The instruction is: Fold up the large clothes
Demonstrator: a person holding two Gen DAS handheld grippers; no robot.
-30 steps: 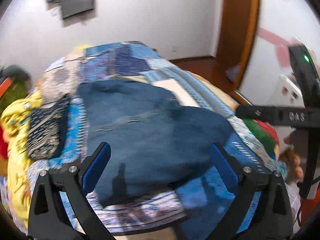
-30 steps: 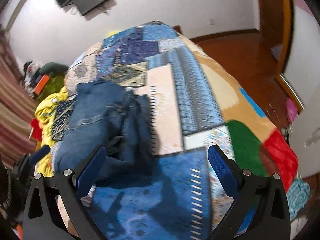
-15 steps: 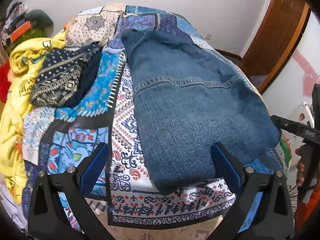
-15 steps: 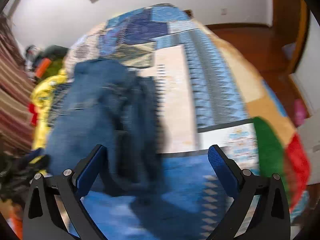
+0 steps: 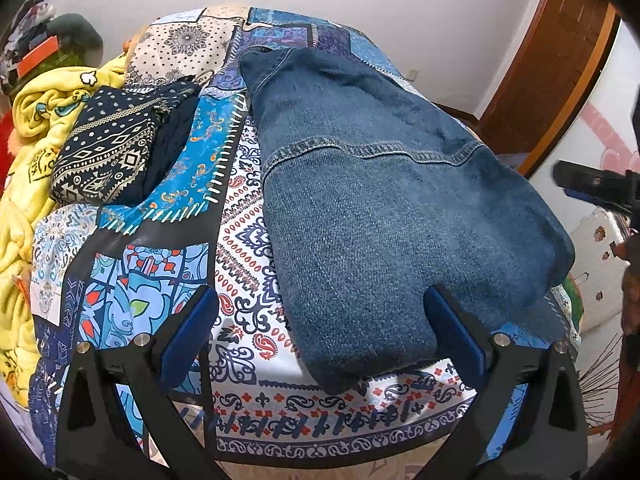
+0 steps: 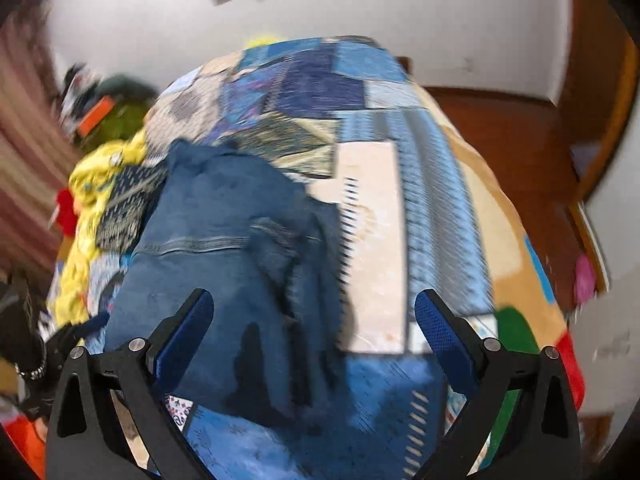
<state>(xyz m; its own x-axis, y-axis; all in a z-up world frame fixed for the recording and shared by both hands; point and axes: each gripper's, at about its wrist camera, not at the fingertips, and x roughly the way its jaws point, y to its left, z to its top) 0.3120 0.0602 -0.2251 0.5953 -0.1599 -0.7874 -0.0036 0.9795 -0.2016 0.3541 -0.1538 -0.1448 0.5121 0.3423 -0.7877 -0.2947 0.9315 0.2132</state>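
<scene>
A folded blue denim garment (image 5: 380, 208) lies lengthwise on the patchwork bedspread (image 5: 168, 264). Its near folded end sits just ahead of my left gripper (image 5: 320, 326), which is open and empty, its right finger close to the denim's corner. In the right wrist view the same denim garment (image 6: 224, 280) lies left of centre, with a rumpled fold along its right side. My right gripper (image 6: 312, 320) hovers open above the denim's near right part, holding nothing. That view is blurred by motion.
A folded dark patterned cloth (image 5: 116, 148) and a yellow blanket (image 5: 36, 120) lie on the bed's left side. A wooden door (image 5: 560, 60) and white wall stand beyond. The other gripper's black body (image 5: 596, 190) shows at the right edge. Bare bedspread (image 6: 420, 220) stretches right of the denim.
The left gripper has dropped lower and closer to the denim's near end. The right view has swung and moved over the denim's right side. Both grippers stay open.
</scene>
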